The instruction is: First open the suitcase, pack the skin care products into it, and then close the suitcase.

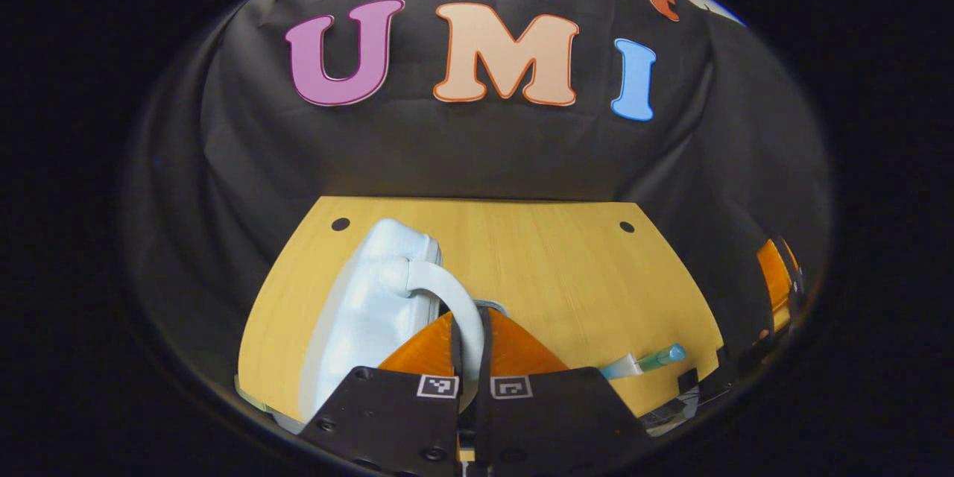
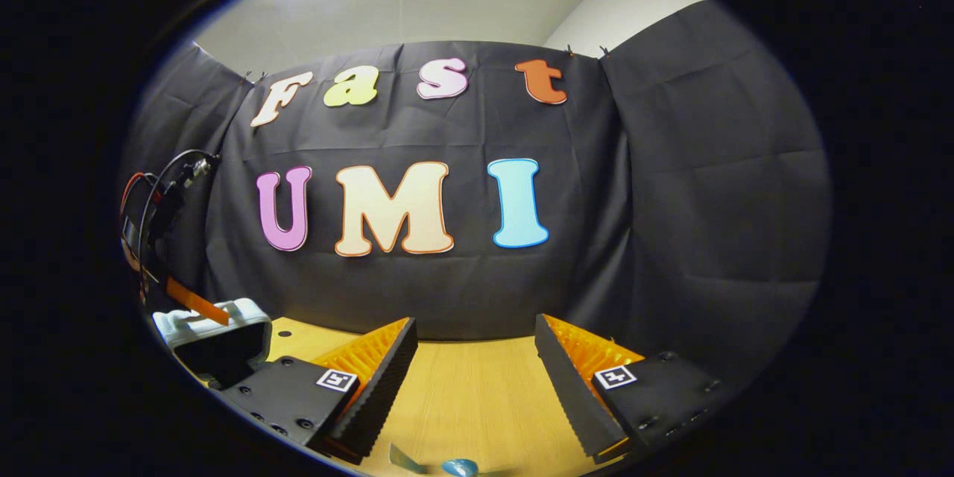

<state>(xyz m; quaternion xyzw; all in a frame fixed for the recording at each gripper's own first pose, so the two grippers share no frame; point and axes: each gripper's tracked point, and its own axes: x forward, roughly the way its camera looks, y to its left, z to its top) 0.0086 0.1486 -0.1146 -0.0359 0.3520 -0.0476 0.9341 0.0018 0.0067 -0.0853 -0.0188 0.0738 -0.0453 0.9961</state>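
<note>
The first step, opening the suitcase, appears to be in hand. In the left gripper view the pale blue suitcase [image 1: 373,305] lies on the wooden table [image 1: 536,268], and the left gripper [image 1: 469,358] has its fingers pressed together on the suitcase's curved handle [image 1: 455,298], which passes between them. The case's long axis runs from the gripper away toward the booth's back wall, leaning slightly left, and the handle arcs off its right-hand edge. In the right gripper view the shell seems partly lifted, with a dark interior showing beneath it, though I cannot tell how far it is open. To the right of the suitcase lies a skin care tube [image 1: 645,361], teal cap pointing right, long axis roughly crosswise. The right gripper [image 2: 473,387] hovers over bare table, fingers spread wide and empty. Next, the lid likely needs swinging fully open before the right gripper drops onto the tube.
</note>
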